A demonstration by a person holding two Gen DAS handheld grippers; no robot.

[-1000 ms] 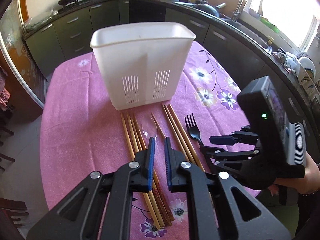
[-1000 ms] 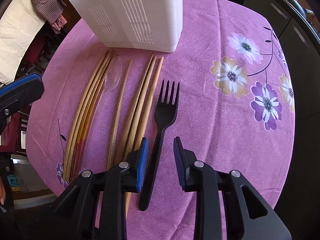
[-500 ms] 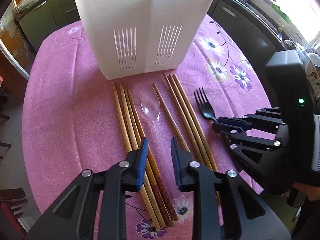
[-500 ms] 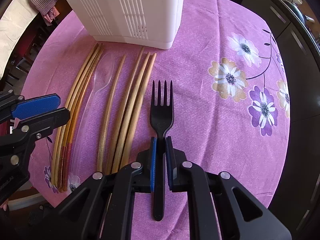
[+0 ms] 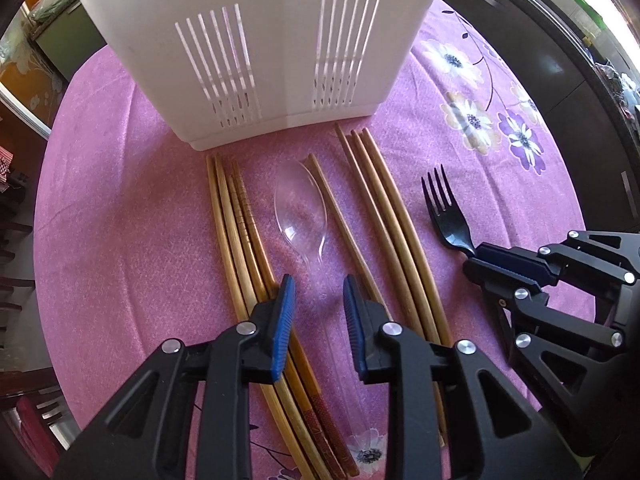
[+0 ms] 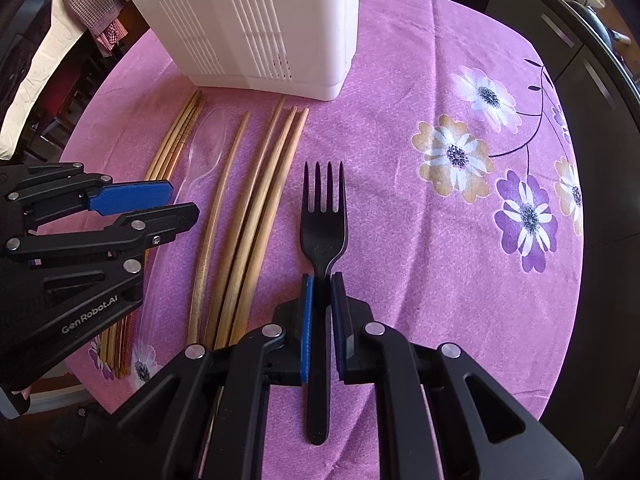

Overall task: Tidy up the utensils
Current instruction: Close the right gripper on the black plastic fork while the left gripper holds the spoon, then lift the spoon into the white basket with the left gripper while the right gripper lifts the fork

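Note:
A white slotted utensil holder (image 5: 260,52) stands at the far side of the purple flowered tablecloth (image 5: 120,220); it also shows in the right wrist view (image 6: 256,20). In front lie several wooden chopsticks (image 5: 236,240), a clear plastic spoon (image 5: 300,212) and a black plastic fork (image 6: 323,216). My left gripper (image 5: 318,284) is open, its fingers on either side of the spoon's handle, low over the cloth. My right gripper (image 6: 320,280) is shut on the fork's handle just below its head; the fork lies on the cloth.
More chopsticks (image 6: 256,208) lie between spoon and fork. Dark kitchen cabinets (image 5: 560,60) curve round the table's right side. The table edge drops off close behind both grippers. Cloths hang on a chair (image 6: 96,4) at the far left.
My left gripper has opened wider and moved forward and down over the spoon handle. My right gripper closed on the fork handle and holds it.

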